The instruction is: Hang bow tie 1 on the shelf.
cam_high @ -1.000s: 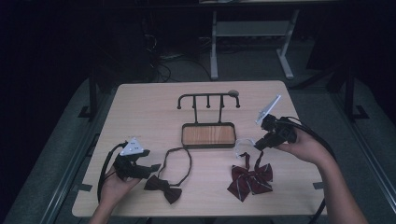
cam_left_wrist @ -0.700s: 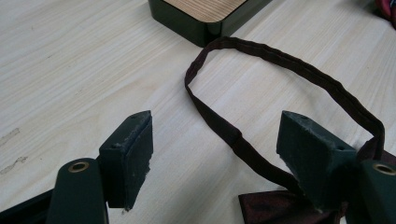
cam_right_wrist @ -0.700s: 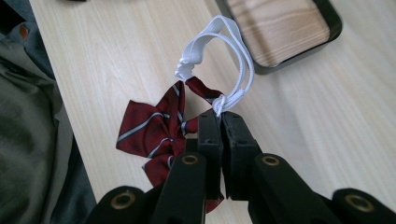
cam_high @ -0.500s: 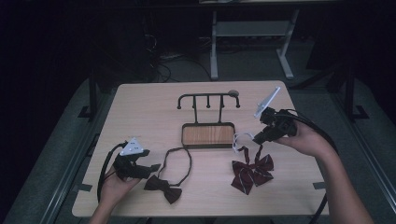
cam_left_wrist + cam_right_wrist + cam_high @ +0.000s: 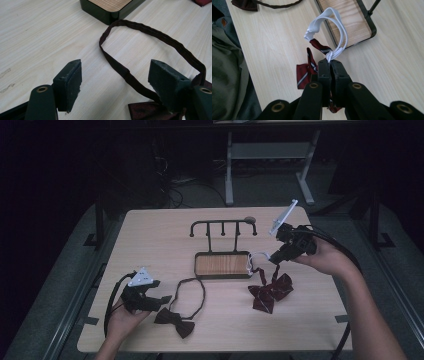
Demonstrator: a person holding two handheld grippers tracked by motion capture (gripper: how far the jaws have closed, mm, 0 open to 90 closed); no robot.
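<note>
Nearest me, the left claw (image 5: 161, 299) sits low on the desk (image 5: 150, 240) w/ jaws wide apart, nothing between them. Just beside it lies a dark bow tie (image 5: 174, 322), its strap (image 5: 150, 35) looping away toward the rack. Over on the right, the striped maroon bow tie (image 5: 270, 291) hangs partly lifted, lower part touching the desk. Its white elastic loop (image 5: 332, 27) is pinched in the right claw (image 5: 274, 257), jaws clamped tight on it. Farther back stands a black hook rack (image 5: 223, 225) w/ a wood-topped base (image 5: 221, 265); the loop hangs at the base's right edge.
</note>
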